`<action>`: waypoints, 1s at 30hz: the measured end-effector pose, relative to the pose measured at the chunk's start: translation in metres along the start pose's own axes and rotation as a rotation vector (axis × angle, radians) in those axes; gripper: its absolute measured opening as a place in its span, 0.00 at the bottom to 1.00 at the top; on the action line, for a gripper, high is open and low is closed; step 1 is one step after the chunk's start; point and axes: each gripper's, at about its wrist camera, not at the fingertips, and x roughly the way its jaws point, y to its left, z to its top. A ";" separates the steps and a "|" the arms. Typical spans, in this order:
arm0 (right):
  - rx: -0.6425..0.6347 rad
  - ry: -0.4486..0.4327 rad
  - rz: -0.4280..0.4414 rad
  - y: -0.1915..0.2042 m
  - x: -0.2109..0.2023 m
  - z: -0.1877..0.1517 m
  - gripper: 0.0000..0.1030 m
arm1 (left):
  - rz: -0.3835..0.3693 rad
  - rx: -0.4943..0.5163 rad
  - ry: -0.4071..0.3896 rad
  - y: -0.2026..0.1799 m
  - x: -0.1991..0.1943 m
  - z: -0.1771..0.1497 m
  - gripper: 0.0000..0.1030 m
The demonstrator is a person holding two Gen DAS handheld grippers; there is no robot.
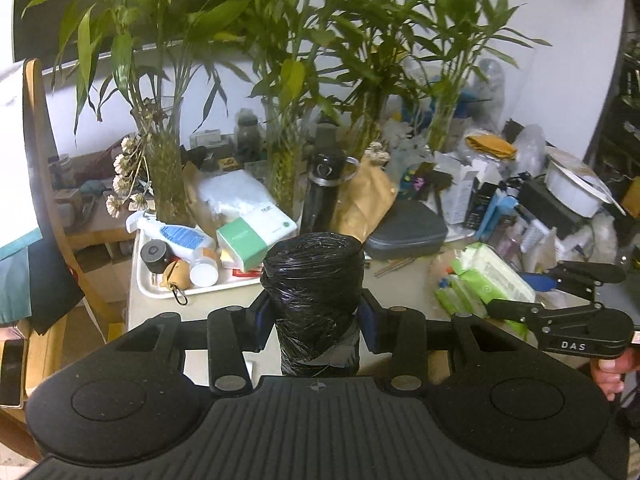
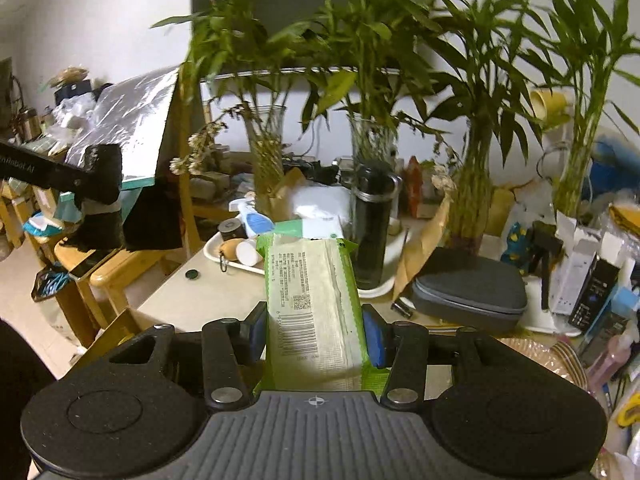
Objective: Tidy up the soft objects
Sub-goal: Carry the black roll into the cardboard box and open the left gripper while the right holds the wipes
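My left gripper (image 1: 316,312) is shut on a black roll of plastic bags (image 1: 314,280) and holds it upright above the table's front edge. The roll and left gripper also show at the far left of the right wrist view (image 2: 100,196). My right gripper (image 2: 316,328) is shut on a green and white pack of wet wipes (image 2: 312,300), lifted above the table. In the left wrist view the right gripper (image 1: 560,296) shows at the right, holding that green pack (image 1: 484,280).
The beige table (image 2: 192,300) is crowded: a white tray (image 1: 160,288) with bottles at left, a black flask (image 1: 324,188), a grey zip case (image 1: 408,232), glass vases of bamboo (image 1: 284,160) behind, boxes and clutter at right. A wooden chair (image 2: 100,276) stands to the left.
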 end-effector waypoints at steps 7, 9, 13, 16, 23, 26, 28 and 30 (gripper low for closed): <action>-0.030 -0.018 0.032 0.019 -0.017 -0.011 0.49 | -0.038 0.022 0.029 -0.007 -0.012 -0.022 0.41; -0.036 -0.025 0.040 0.023 -0.021 -0.013 0.49 | -0.064 0.013 0.058 -0.008 -0.010 -0.031 0.41; -0.043 -0.032 0.057 0.031 -0.028 -0.019 0.49 | -0.089 0.039 0.113 -0.014 0.000 -0.053 0.41; -0.051 -0.037 0.070 0.035 -0.034 -0.024 0.49 | -0.116 0.002 0.151 -0.011 0.008 -0.069 0.41; -0.063 -0.028 0.068 0.039 -0.041 -0.032 0.49 | -0.194 -0.201 0.179 0.017 0.034 -0.100 0.43; -0.059 -0.024 0.069 0.041 -0.042 -0.034 0.49 | -0.211 -0.247 0.181 0.023 0.038 -0.113 0.56; -0.058 -0.023 0.065 0.043 -0.042 -0.035 0.49 | -0.174 -0.245 0.157 0.025 0.033 -0.120 0.59; -0.054 -0.021 0.067 0.044 -0.043 -0.037 0.49 | -0.132 -0.238 0.142 0.025 0.027 -0.123 0.61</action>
